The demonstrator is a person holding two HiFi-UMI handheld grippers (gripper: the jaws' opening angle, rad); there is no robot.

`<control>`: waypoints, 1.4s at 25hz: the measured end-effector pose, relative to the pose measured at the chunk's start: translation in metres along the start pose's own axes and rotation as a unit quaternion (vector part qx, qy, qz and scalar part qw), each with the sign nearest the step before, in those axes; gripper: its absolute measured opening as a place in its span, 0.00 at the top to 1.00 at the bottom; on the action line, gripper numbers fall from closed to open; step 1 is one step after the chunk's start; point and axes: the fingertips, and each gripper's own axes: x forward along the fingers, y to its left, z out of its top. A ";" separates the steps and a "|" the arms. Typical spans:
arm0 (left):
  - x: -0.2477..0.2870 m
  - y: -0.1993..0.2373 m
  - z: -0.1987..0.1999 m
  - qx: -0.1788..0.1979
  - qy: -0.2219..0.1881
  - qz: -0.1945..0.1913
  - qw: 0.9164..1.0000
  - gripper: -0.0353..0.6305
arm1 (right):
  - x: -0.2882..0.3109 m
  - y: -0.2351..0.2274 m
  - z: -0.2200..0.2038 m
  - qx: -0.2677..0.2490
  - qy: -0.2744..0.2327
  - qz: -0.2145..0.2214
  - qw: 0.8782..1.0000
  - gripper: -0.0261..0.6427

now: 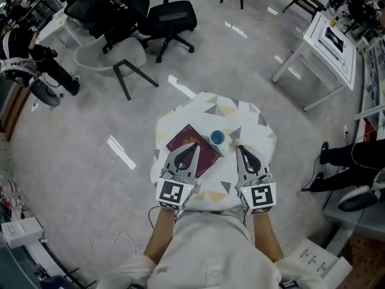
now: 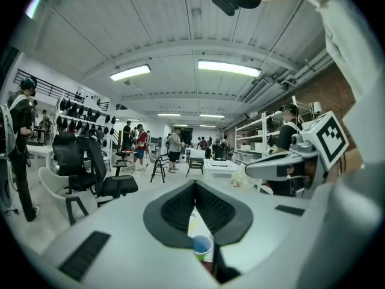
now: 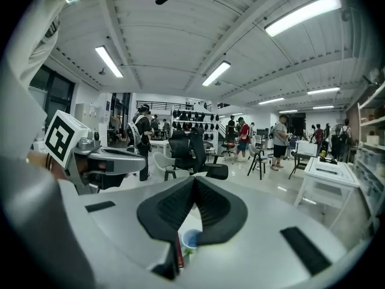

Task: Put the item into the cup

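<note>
A small cup [image 1: 217,138] with a blue inside stands near the middle of a little table [image 1: 240,114] covered by a patterned cloth. Left of the cup lies a flat dark red book [image 1: 191,152]. My left gripper [image 1: 194,146] hovers over the book, its jaws shut with their tips touching and nothing between them. My right gripper [image 1: 239,148] is just right of the cup, also shut and empty. The cup [image 2: 202,245] shows below the closed tips [image 2: 194,183] in the left gripper view. It shows too as the cup [image 3: 191,239] in the right gripper view, beside the book's edge [image 3: 178,255].
The table stands alone on a pale glossy floor. A black office chair [image 1: 171,20] and a white chair [image 1: 111,56] are behind it on the left, and a white desk [image 1: 328,44] is at the back right. A person's legs [image 1: 352,155] reach in from the right.
</note>
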 end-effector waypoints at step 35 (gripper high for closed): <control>0.090 0.010 -0.114 -0.043 0.098 0.002 0.994 0.93 | 0.086 -0.023 -0.111 0.020 0.112 0.078 0.990 0.95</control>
